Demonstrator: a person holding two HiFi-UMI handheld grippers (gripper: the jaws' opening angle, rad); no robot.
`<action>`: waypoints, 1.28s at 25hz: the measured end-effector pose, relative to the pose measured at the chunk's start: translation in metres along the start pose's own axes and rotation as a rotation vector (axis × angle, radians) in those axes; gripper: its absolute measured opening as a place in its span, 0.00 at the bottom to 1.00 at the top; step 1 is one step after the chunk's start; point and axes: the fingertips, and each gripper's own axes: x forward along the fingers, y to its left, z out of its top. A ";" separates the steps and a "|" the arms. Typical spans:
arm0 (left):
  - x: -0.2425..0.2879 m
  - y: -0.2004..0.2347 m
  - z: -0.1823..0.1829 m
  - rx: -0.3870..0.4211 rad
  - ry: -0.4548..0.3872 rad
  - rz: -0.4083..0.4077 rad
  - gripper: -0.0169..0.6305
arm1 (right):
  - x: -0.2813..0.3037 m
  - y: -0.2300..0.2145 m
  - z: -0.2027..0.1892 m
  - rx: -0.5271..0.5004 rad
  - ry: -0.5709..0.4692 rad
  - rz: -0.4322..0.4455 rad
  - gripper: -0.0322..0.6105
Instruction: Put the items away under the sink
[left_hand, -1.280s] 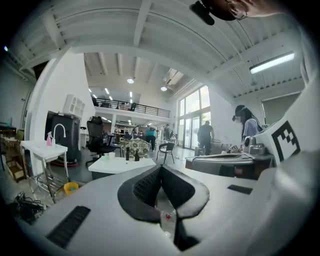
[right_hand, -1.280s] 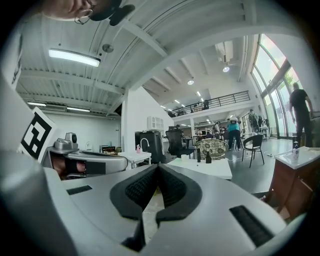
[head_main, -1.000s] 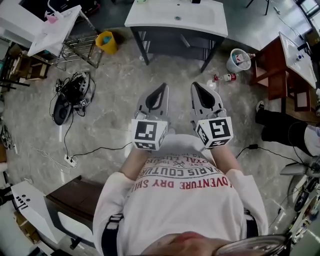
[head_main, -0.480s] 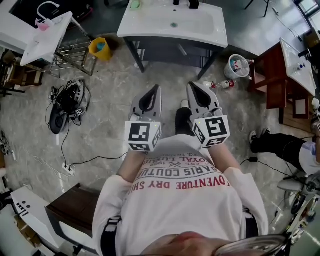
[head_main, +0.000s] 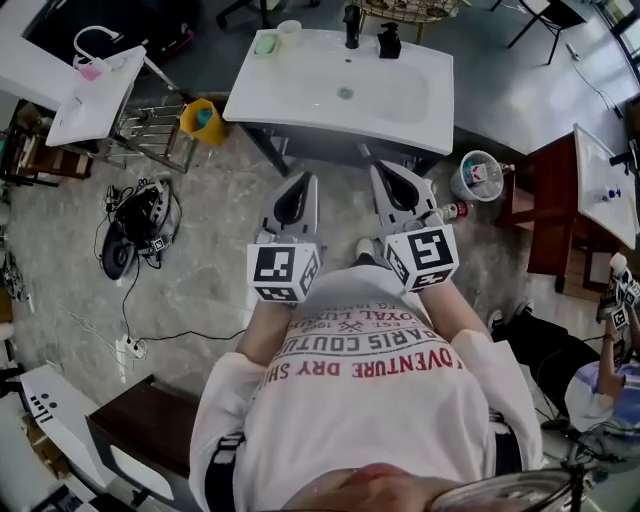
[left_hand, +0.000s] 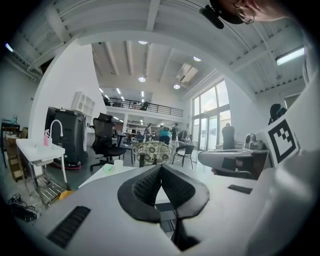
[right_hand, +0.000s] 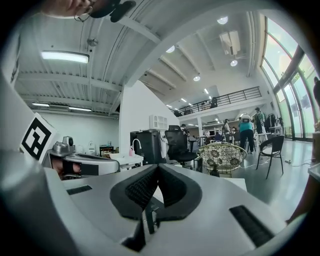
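While both are held just before the sink (head_main: 300, 95), left hand-held gripper (head_main: 298, 180) and right hand-held gripper (head_main: 386, 170): jaws closed, empty. Item, possibly a bottle (head_main: 455, 211), on floor right of sink, beside bucket (head_main: 464, 186).

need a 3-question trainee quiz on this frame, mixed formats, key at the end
1. True or false: the left gripper is holding an item.
2. Multiple choice: seen from the head view, where does the small bucket stand relative to the white sink?
A) inside the basin
B) on the floor to its right
C) on the floor to its left
3. Fill in: the jaws of the right gripper are ____, with nothing between them.

Key: 1 false, its jaws are together and empty; 2 B; 3 shut.
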 end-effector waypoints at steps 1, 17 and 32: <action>0.018 -0.001 0.002 -0.002 0.004 0.009 0.06 | 0.009 -0.016 0.001 0.001 0.003 0.009 0.08; 0.192 0.024 -0.006 -0.027 0.107 0.006 0.06 | 0.117 -0.161 -0.032 0.070 0.097 -0.042 0.08; 0.357 0.118 -0.017 -0.039 0.239 -0.261 0.06 | 0.263 -0.244 -0.054 0.144 0.186 -0.327 0.08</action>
